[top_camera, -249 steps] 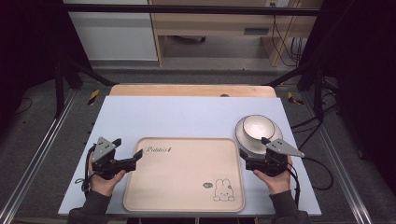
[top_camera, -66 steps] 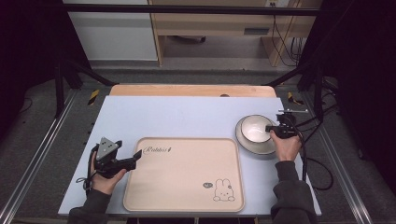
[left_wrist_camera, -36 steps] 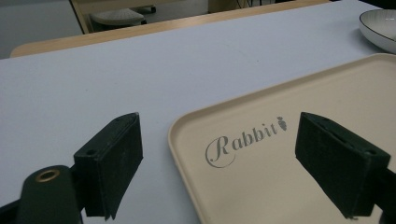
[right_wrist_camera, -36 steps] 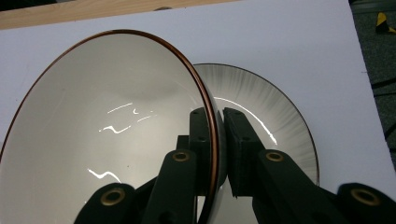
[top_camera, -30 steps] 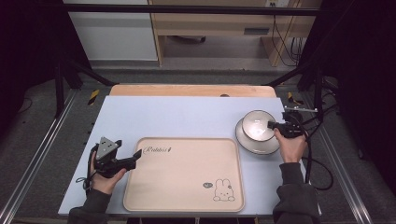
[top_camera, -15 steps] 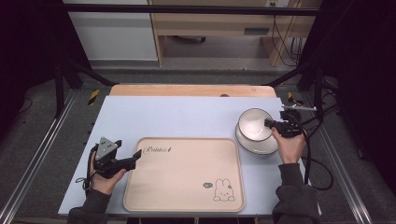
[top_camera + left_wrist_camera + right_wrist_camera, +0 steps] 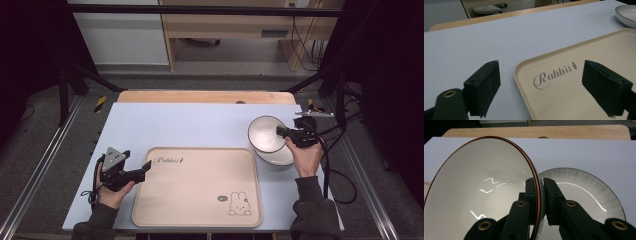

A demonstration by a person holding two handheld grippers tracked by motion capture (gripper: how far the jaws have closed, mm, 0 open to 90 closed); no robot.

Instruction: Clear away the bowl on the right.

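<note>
Two bowls sit at the right side of the table — my right gripper (image 7: 539,202) has its jaws pinched on the rim of the upper bowl (image 7: 481,192), tilted up on edge above the lower bowl (image 7: 584,192) that rests flat on the blue mat (image 7: 200,125). My left gripper (image 7: 549,90) hovers with jaws spread wide and empty over the near-left corner of the beige tray (image 7: 584,97) — well apart from the bowls.
</note>
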